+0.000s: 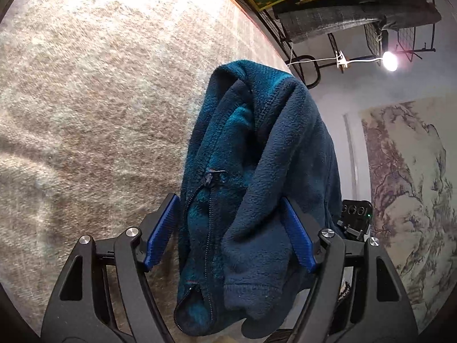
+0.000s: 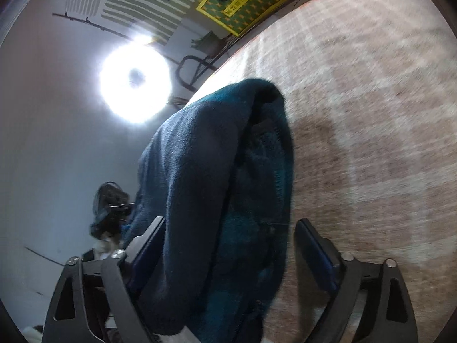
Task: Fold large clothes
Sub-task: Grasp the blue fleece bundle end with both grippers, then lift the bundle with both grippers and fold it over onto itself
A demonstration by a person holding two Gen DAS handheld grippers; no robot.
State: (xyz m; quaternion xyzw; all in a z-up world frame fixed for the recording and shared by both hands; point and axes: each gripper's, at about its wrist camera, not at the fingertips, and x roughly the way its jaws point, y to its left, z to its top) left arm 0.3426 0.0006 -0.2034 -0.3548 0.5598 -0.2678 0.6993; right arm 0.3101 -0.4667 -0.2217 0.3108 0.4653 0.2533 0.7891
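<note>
A dark blue fleece jacket (image 1: 271, 143) with a teal lining and a front zipper (image 1: 210, 175) hangs bunched above the beige carpet (image 1: 100, 100). My left gripper (image 1: 228, 200) is shut on it, and the thick bundle fills the space between both blue pads. In the right wrist view the same jacket (image 2: 200, 157) lies between the fingers of my right gripper (image 2: 230, 221). The left pad (image 2: 148, 245) touches the fabric. The right pad (image 2: 314, 245) stands apart from it with carpet (image 2: 371, 114) showing in the gap, so this gripper is open.
A bright lamp (image 1: 390, 60) shines by a wire rack of folded cloth (image 1: 357, 14). A ring light (image 2: 135, 85) glares at the wall. A yellow-edged green mat (image 2: 242, 3) lies past the carpet's far edge. A dark device (image 1: 355, 214) shows behind the jacket.
</note>
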